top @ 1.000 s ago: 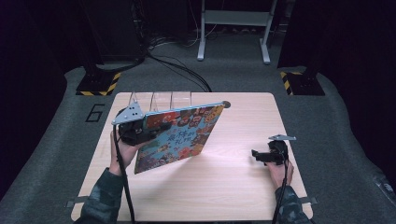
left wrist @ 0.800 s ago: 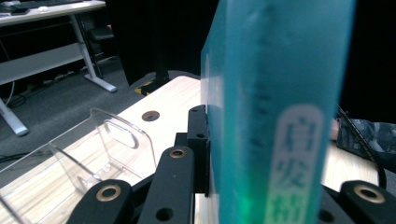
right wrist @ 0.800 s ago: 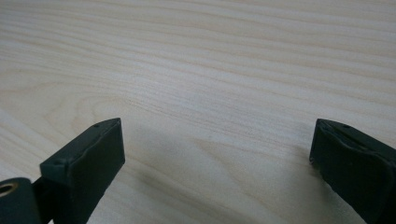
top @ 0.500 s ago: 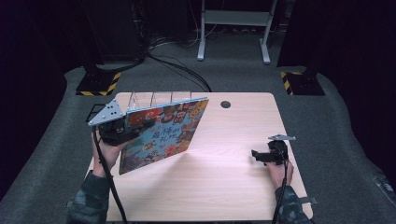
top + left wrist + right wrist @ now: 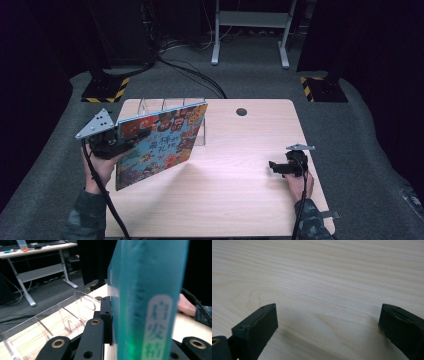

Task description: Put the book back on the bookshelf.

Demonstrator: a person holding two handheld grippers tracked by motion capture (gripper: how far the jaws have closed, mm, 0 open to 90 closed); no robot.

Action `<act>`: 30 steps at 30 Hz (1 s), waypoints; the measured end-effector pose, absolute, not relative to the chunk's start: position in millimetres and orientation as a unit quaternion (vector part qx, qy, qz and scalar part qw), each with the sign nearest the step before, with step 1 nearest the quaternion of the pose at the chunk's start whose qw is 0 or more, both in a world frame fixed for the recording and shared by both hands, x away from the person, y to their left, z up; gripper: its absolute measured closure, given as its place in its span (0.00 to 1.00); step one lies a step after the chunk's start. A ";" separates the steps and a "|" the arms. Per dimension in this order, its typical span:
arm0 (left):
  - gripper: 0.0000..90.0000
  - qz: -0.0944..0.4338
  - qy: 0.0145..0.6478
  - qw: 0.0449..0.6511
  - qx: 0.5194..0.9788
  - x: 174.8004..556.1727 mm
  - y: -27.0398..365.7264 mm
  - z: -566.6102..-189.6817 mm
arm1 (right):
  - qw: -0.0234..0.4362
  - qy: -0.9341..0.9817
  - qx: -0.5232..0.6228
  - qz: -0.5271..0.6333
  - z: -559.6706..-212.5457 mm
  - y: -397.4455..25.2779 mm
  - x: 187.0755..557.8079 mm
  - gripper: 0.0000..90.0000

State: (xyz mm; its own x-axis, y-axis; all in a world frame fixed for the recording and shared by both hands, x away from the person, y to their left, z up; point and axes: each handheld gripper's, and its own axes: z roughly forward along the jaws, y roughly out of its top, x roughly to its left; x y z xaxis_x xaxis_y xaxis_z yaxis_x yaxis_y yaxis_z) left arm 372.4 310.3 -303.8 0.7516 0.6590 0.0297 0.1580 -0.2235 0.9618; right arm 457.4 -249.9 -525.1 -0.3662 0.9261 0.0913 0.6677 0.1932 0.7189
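High view: the left gripper (image 5: 134,137) clamps the book (image 5: 162,142), lifted at nine o'clock by the clear rack (image 5: 197,106). Left gripper view: next, I think, the book goes into a slot. Right gripper view: jaws apart over the table (image 5: 324,277).

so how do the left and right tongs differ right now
The left tongs are shut on the picture book; the right tongs stand open with nothing between their jaws. The left tongs are held up off the table near the clear rack; the right tongs sit low over bare wood. Both are black two-jaw tools, each in a hand with a trailing cable.
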 end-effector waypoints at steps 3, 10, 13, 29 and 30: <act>0.90 0.226 0.275 0.560 0.748 370.7 314.3 -302.5 | 0.189 0.752 0.528 0.346 -525.4 -249.7 457.9 0.02; 0.90 0.245 0.289 0.560 0.737 361.4 331.5 -295.6 | 0.192 0.755 0.526 0.339 -525.6 -248.5 458.6 0.01; 0.90 0.252 0.295 0.559 0.733 358.3 336.4 -293.3 | 0.197 0.758 0.523 0.336 -526.1 -247.9 458.4 0.01; 0.90 0.298 0.354 0.550 0.695 343.6 384.8 -291.9 | 0.214 0.760 0.523 0.320 -527.9 -243.3 459.7 0.00; 0.90 0.298 0.357 0.552 0.692 343.2 386.5 -292.2 | 0.214 0.760 0.523 0.320 -527.9 -243.4 459.8 0.00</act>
State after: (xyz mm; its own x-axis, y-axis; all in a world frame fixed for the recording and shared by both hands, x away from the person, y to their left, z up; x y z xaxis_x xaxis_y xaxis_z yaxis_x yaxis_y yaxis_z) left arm 343.2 386.5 -292.2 0.5673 0.8233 0.0188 0.1659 -0.1365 0.9767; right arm 459.8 -243.4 -527.9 -0.3602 0.9328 0.0095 0.6580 0.2469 0.7114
